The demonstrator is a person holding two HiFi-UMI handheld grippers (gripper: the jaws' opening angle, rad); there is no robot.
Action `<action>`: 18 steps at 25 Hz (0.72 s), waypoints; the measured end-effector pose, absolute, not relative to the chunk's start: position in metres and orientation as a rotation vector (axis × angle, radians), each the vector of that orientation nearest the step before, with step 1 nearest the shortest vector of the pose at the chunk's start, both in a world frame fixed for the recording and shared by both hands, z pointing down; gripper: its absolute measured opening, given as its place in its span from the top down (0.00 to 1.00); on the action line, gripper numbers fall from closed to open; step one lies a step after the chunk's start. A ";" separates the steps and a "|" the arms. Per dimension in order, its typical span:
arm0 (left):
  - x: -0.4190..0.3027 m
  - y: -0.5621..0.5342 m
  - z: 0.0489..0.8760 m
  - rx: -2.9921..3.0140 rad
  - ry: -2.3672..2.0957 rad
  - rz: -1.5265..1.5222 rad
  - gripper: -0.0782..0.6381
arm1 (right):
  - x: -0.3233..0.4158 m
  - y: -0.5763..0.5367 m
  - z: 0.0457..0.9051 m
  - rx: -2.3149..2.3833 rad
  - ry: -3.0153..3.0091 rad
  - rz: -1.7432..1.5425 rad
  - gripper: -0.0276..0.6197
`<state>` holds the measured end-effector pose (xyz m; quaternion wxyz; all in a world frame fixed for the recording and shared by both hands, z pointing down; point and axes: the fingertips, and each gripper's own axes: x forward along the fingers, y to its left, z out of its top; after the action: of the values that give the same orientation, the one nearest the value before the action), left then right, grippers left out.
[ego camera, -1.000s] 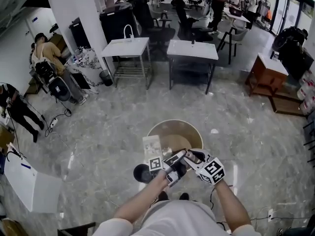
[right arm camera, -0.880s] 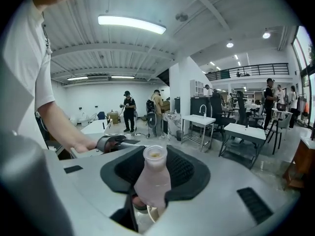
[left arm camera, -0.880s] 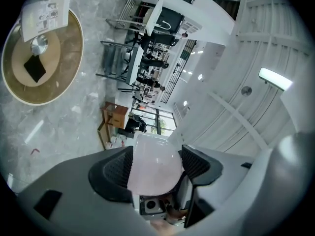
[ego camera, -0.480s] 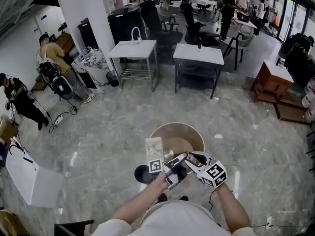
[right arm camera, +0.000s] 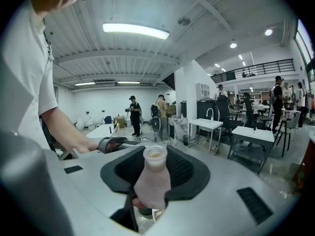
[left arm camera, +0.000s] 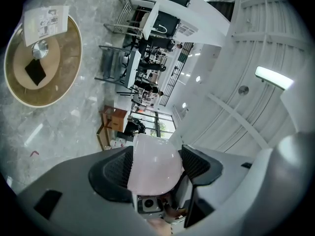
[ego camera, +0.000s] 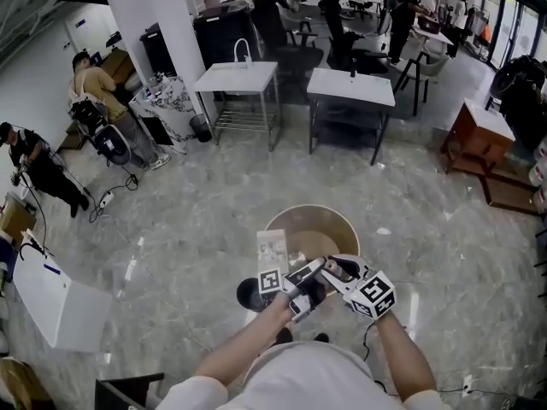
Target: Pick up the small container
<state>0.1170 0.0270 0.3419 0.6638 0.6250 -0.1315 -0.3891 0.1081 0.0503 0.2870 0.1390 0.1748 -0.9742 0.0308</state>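
Now left hand-held gripper grips maybe a white cap, right hand-held gripper the small container.

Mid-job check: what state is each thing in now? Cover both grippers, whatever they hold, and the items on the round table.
left gripper, shut on the white rounded piece.
white rounded piece, clamped between the pads, off the table.
right gripper, shut on the small bottle.
small bottle, uncapped, mouth pointing out along the jaws.
paper sheet, lying flat at the round table's edge.
black square, flat on the table.
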 end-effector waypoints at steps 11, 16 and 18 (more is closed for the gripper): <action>0.106 0.032 0.343 1.424 -0.311 -0.893 0.44 | 0.098 0.056 0.289 0.472 -2.817 0.073 0.73; 0.101 0.035 0.343 1.423 -0.313 -0.893 0.45 | 0.093 0.059 0.290 0.470 -2.812 0.069 0.73; 0.100 0.035 0.342 1.424 -0.311 -0.891 0.44 | 0.091 0.059 0.290 0.471 -2.811 0.067 0.73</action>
<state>0.0998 0.0347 0.3419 0.6568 0.6284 -0.1371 -0.3935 0.0913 0.0587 0.2903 0.1447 0.1634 -0.9756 0.0232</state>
